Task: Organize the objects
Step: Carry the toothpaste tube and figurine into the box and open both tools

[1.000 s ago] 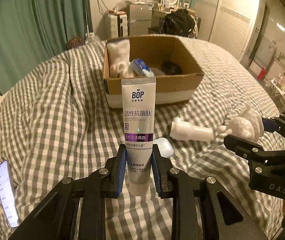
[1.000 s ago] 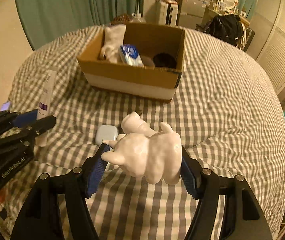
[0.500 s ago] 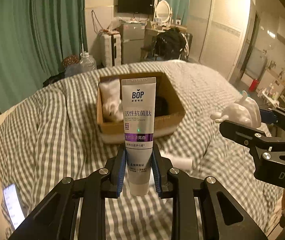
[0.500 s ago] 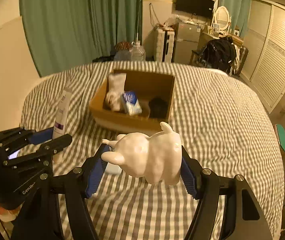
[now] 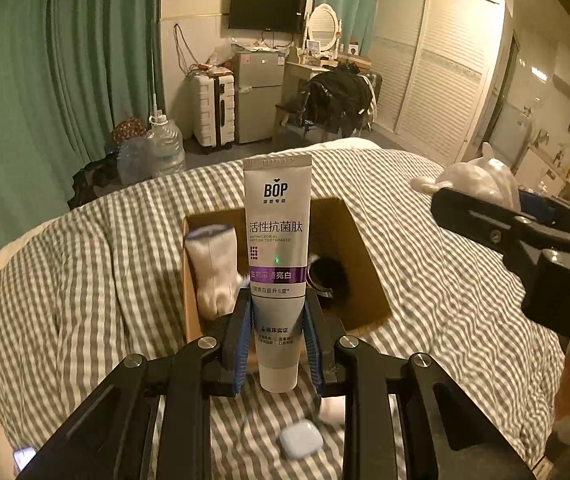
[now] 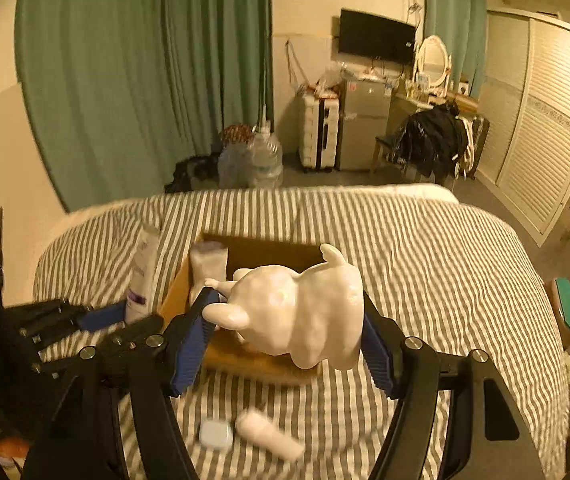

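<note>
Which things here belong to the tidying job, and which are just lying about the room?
Part of the job:
- toothpaste tube, in the left tongs
- white figurine, in the right tongs
- cardboard box
- small case on the bed
- white sock in the box

Just lying about:
- water jug
- suitcase
- television

bedspread (image 5: 85, 280): grey-white check | toothpaste tube (image 5: 277, 264): grey, purple band | figurine (image 6: 301, 316): white
</note>
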The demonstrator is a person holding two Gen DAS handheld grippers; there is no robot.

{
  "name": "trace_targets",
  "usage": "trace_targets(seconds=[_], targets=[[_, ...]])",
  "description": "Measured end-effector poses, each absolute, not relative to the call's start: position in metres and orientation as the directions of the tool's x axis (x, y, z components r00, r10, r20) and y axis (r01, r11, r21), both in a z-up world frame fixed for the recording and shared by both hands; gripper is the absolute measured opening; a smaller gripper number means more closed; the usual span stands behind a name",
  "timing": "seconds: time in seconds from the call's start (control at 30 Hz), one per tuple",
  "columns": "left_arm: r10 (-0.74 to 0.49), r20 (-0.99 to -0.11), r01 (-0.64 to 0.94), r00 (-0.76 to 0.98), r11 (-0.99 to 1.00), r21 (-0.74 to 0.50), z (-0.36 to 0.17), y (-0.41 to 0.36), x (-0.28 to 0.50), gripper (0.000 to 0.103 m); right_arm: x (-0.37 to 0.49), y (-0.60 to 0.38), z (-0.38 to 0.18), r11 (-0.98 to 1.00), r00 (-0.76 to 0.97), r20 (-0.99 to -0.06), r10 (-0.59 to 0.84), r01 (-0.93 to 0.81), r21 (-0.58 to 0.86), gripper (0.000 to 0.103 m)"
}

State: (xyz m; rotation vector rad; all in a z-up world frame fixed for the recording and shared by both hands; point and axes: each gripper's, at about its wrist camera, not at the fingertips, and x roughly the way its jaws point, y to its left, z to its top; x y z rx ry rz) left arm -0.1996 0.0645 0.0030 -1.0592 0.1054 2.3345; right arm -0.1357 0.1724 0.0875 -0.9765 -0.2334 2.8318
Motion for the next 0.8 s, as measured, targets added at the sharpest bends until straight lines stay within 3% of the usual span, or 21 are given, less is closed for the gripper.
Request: trace_targets(seconds=[0.23, 0.43, 0.8], targets=[[0.456, -0.734, -0.544, -0.503, -0.827, -0.141, -0.022, 0.093, -0.247, 0.024, -0.199, 0.191, 0.061, -0.989, -0.762, -0.632, 0.138, -0.071, -0.131, 0.067], [0.435, -0.806, -0.547, -0.401, -0.819, -0.17, -0.08, 0.112, -0.278, 0.024, -0.248, 0.215, 0.014, -0.989, -0.719, -0.679, 0.15, -0.112, -0.099, 0.067], [0.469, -0.814, -0.545, -0.343, -0.805, -0.234, -0.119, 0.113, -0.298, 0.024, -0.287, 0.237, -0.049, -0.988, -0.647, -0.748, 0.15, -0.129, -0.086, 0.067]])
